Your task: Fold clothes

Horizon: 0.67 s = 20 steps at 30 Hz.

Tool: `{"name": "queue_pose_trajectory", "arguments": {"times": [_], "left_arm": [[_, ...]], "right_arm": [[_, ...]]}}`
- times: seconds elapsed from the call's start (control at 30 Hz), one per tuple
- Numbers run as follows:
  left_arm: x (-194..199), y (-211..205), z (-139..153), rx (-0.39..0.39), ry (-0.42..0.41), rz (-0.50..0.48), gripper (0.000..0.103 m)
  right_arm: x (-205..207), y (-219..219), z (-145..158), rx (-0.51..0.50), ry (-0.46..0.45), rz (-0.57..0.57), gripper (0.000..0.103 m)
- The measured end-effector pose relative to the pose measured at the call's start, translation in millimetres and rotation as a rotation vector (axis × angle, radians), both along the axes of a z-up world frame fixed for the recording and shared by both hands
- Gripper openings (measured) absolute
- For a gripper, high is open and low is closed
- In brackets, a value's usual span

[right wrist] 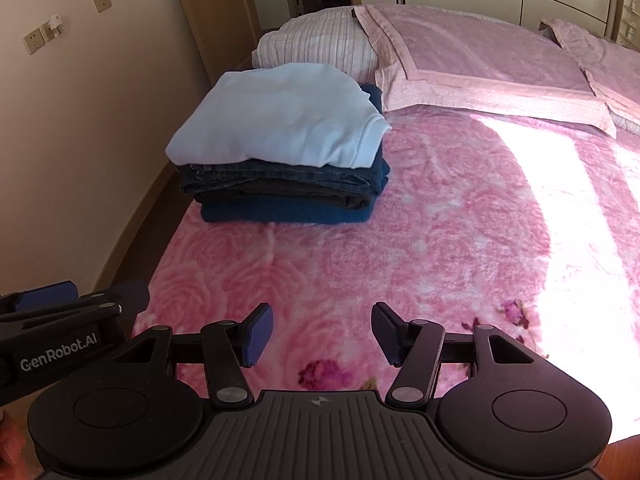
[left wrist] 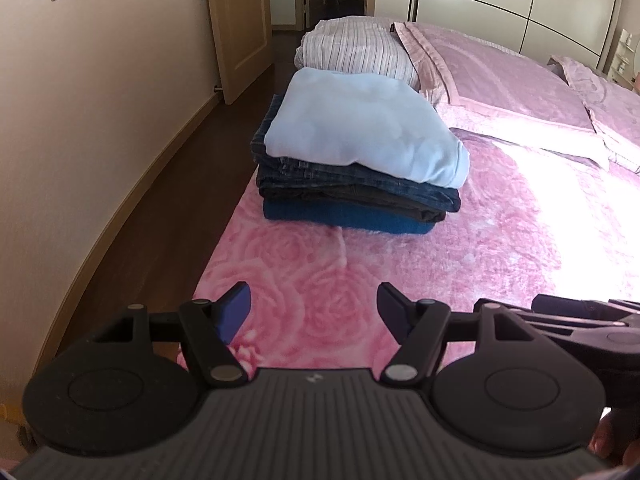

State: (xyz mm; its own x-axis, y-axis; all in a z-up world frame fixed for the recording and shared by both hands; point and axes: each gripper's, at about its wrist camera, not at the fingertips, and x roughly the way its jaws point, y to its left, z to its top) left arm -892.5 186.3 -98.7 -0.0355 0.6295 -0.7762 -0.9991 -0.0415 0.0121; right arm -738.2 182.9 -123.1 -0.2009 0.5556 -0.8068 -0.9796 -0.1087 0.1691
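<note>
Clothes stack (left wrist: 356,160) folded on pink rose blanket (left wrist: 460,264); left tool (left wrist: 314,312), right tool (right wrist: 322,334) apart, empty.

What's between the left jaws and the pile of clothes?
Only bare pink blanket lies between the left gripper and the folded pile, in both wrist views.

Bare pink blanket (right wrist: 400,240) is lying open ahead of both hand-held grippers, leaving free passage forward. The stack of folded clothes (left wrist: 356,160) is sitting at the bed's left edge, blocking that side, with a striped pillow (left wrist: 352,48) just beyond and pink pillows (right wrist: 472,68) lining the far end.
</note>
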Motion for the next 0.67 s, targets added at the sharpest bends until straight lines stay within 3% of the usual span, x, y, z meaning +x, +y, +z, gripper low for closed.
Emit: {"name": "queue_pose_trajectory", "arguments": {"times": [0.4,0.67], "left_arm": [[-8,51,-7,-0.005,0.008,-0.029,0.067],[-24,87,-6,-0.044,0.015,-0.051,0.067]], "right_arm": [[-15,43,-4,0.001,0.001,0.009,0.058],[-33,77,-8,-0.066,-0.001,0.002,0.058]]}}
